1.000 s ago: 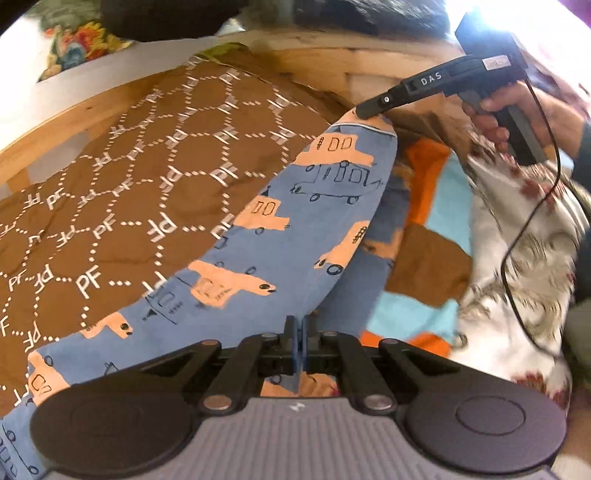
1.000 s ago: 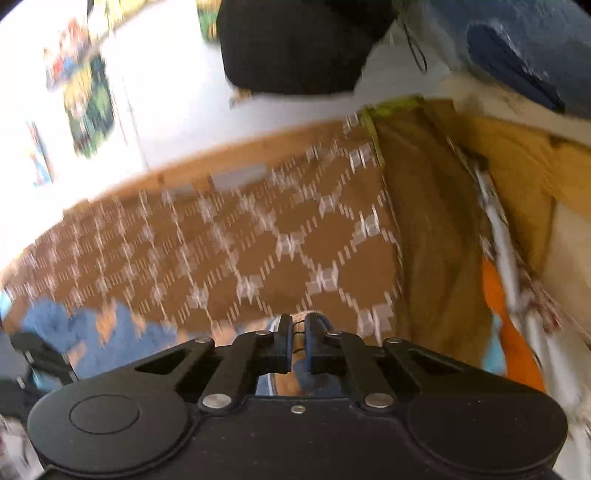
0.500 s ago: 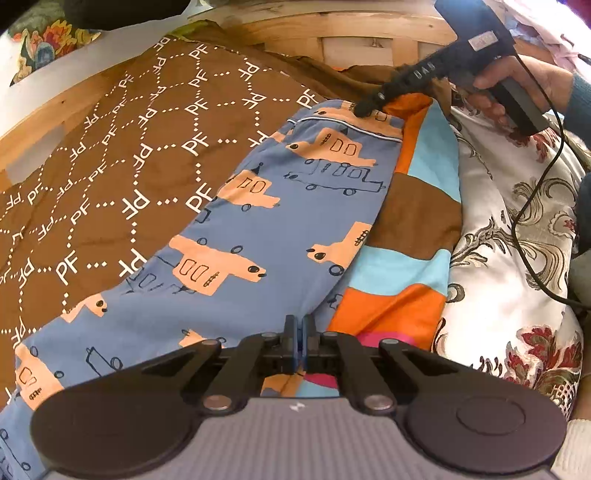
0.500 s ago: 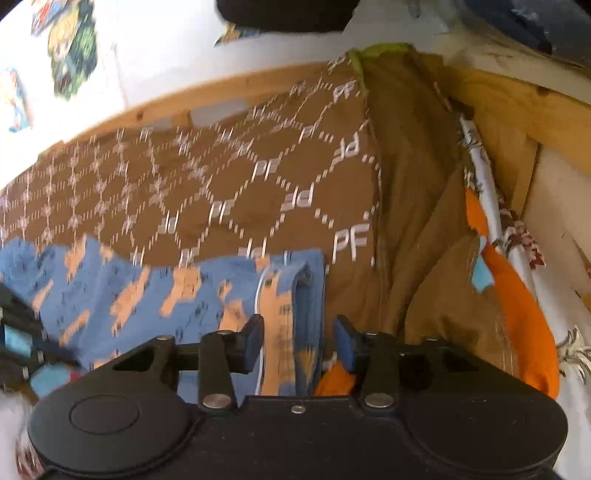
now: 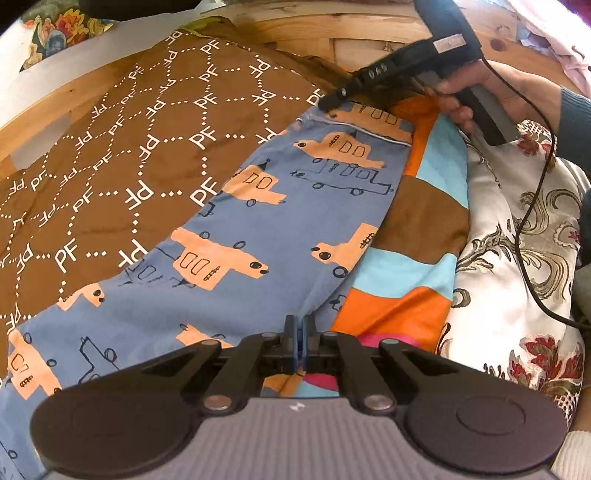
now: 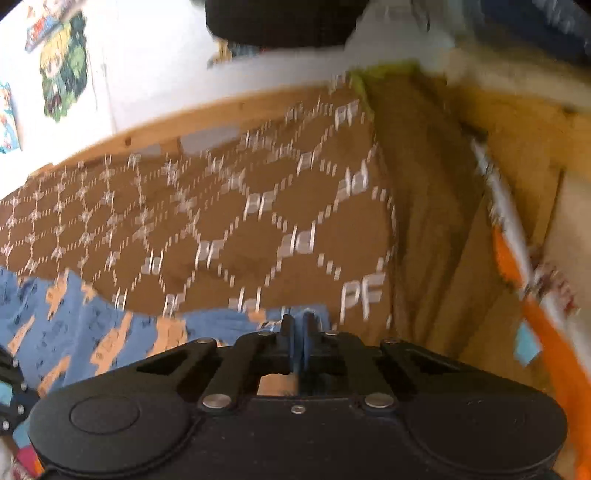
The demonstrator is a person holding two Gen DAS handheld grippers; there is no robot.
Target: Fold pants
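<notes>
Wooden bed frame (image 5: 303,33) w/ a quilted brown "PF" hexagon-print cover (image 5: 110,155); soft blue pants (image 5: 258,229) w/ orange vehicle print lie flat across it, partly over a striped orange/turquoise/brown cloth (image 5: 417,236) beside a glossy floral fabric (image 5: 509,258). Left gripper (image 5: 298,325) fingers pinch the near pants edge. Right gripper (image 6: 298,325) fingers just snapped closed on the waistband end.

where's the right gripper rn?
In the left wrist view the right gripper is at the upper right, at the far hem of the blue pants, beside the brown PF bedspread and the wooden bed frame.
</notes>
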